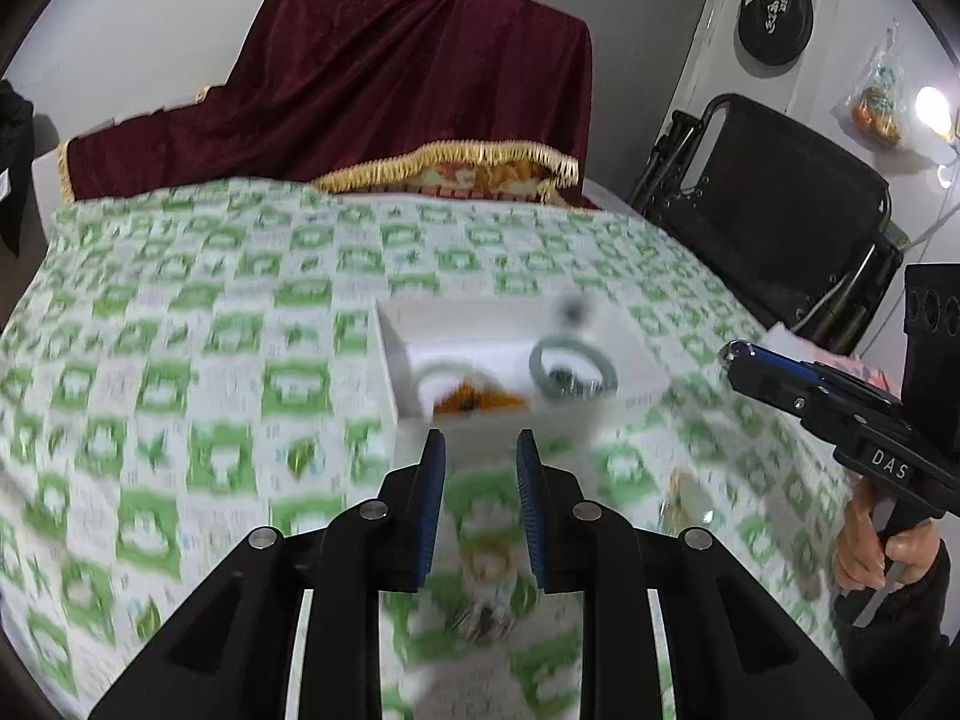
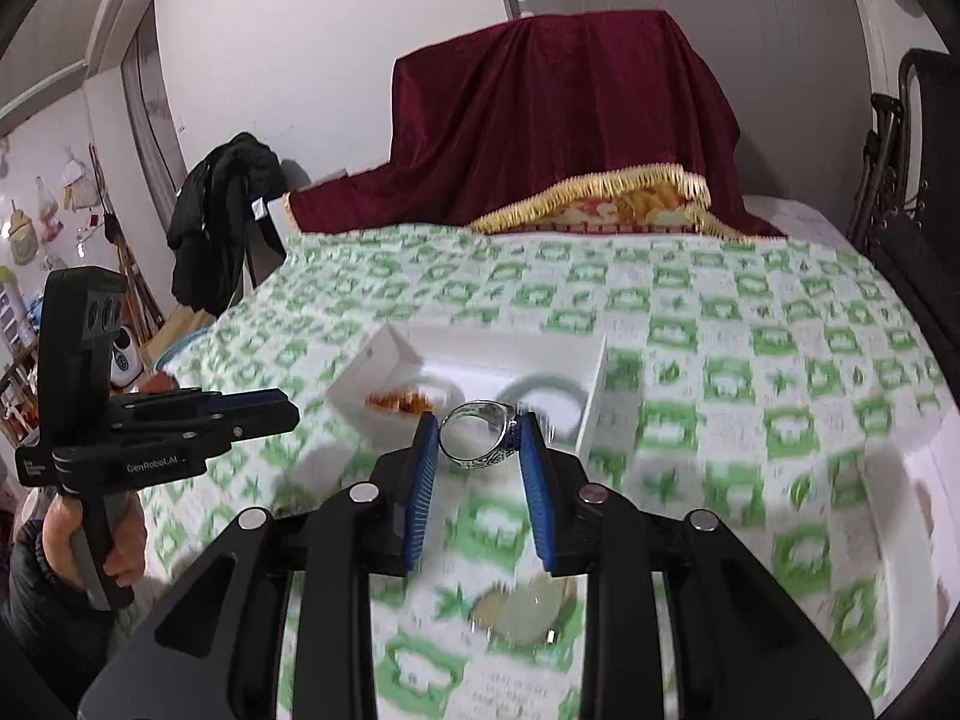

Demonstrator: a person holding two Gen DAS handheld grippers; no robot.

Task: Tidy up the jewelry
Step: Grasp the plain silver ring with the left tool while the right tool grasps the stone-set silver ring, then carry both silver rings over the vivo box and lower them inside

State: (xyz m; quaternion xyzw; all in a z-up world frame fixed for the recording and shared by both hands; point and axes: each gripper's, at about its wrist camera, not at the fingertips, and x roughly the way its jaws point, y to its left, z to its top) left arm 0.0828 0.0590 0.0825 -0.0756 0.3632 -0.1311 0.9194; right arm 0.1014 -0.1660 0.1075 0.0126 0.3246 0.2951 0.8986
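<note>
Right gripper [image 2: 477, 441] tilts down toward the white tray [image 2: 591, 414], jaws grasping a silver ring [image 2: 477, 437]; left gripper [image 1: 480, 450] angles down, jaws clenched empty.

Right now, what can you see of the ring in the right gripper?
The ring looks like silver metal: a wide band with dark engraved patterning on its outer face. It is pinched between the right gripper's blue pads, tilted so its opening shows, held in the air in front of the white box. Only the pads touch it.
</note>
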